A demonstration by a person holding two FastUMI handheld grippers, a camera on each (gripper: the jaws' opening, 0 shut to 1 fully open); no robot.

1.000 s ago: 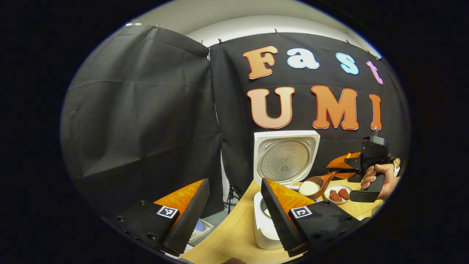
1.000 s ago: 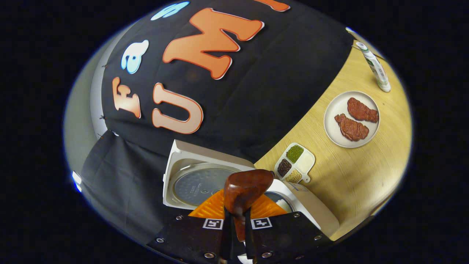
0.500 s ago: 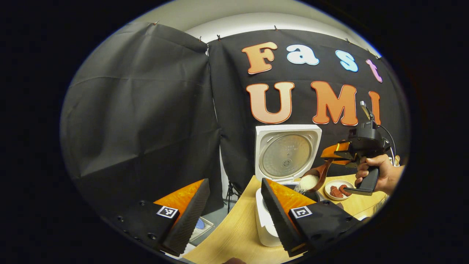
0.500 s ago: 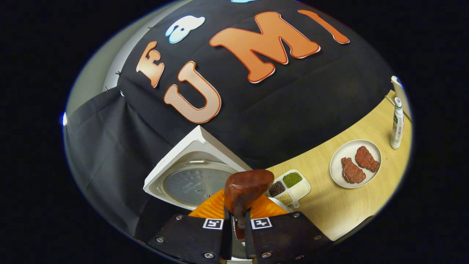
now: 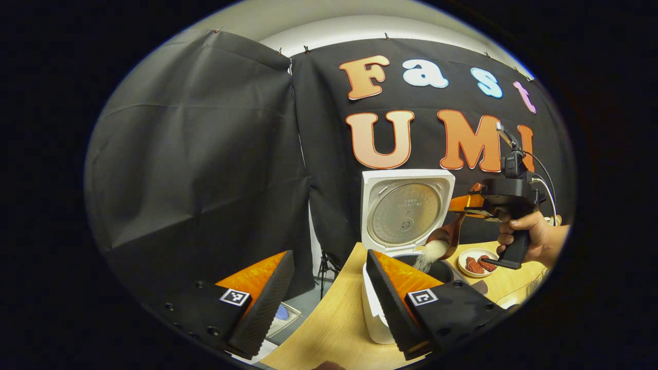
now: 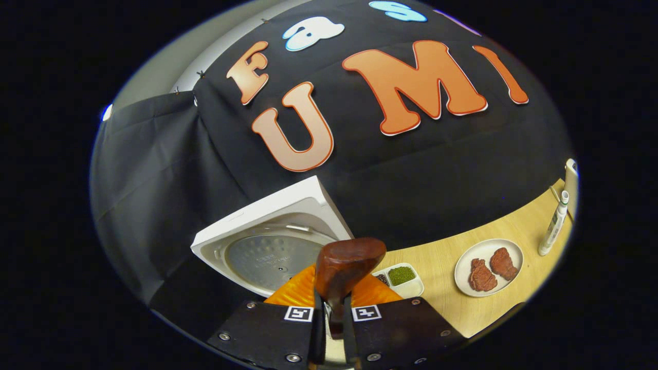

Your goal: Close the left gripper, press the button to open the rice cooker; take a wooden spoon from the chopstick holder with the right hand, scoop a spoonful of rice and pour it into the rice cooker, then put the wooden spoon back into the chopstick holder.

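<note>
The right gripper (image 6: 329, 308) is clamped on the wooden spoon (image 6: 347, 264) by its handle, tipped so rice (image 5: 429, 254) streams into the open rice cooker (image 5: 406, 216) at about four o'clock in the left gripper view. The left gripper (image 5: 329, 298) hangs with its jaws spread, holding nothing. The spoon looks light, stiff and smooth, best pinched mid-handle, and the loose grains would scatter easily; the lid's small print is too blurred to read.
</note>
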